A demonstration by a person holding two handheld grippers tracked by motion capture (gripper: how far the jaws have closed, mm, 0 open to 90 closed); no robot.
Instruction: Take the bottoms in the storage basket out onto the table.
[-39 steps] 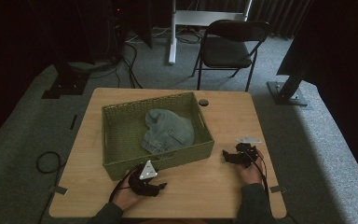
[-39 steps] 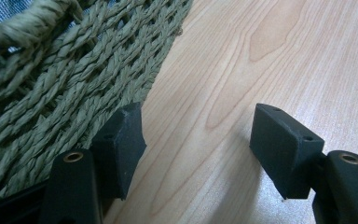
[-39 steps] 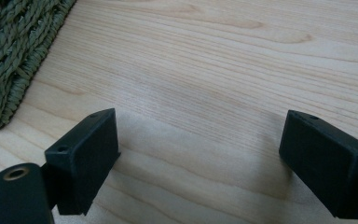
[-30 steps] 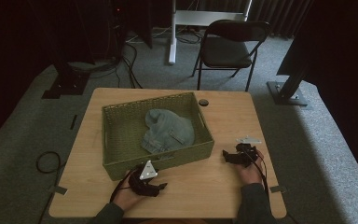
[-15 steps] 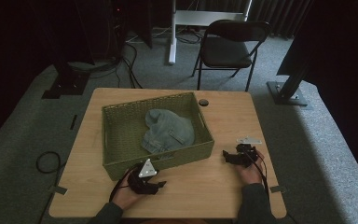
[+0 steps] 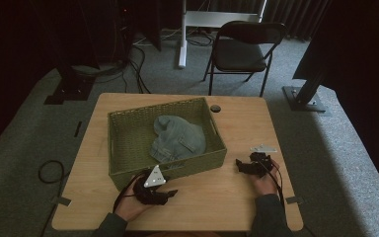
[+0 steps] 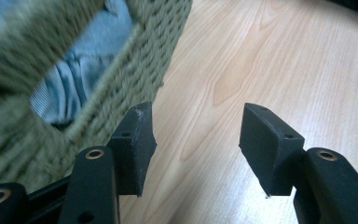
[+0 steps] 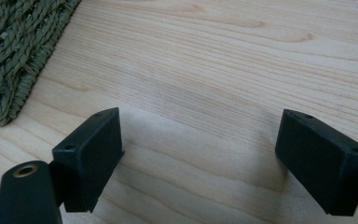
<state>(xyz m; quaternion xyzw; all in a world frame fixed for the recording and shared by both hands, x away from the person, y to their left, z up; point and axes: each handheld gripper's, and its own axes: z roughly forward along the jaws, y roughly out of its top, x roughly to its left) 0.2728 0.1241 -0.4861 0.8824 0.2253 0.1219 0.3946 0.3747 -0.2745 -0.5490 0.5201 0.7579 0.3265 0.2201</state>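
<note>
A green woven basket (image 6: pixel 192 165) stands on the wooden table (image 6: pixel 246 123) with a blue denim cloth (image 6: pixel 177 138) lying inside. My left gripper (image 6: pixel 170 193) hovers just in front of the basket's near wall. In the left gripper view its jaws (image 7: pixel 196 135) stand apart with bare wood between them. They have just been closing a little, and nothing is held. The basket's handle hole (image 7: pixel 23 140) shows the denim (image 7: pixel 74 84) to their left. My right gripper (image 6: pixel 241 165) rests low to the right of the basket, open (image 8: pixel 200 140) over bare wood, with the basket's corner (image 8: pixel 14 56) at upper left.
A small dark round object (image 6: pixel 215 108) lies near the table's far edge behind the basket. A black folding chair (image 6: pixel 244 49) and a white stand (image 6: pixel 182 34) are beyond the table. Cables lie on the grey carpet at left (image 6: pixel 49 173).
My left hand has lifted a little and sits closer to the basket's front wall. The right hand, the basket and the cloth have not moved.
</note>
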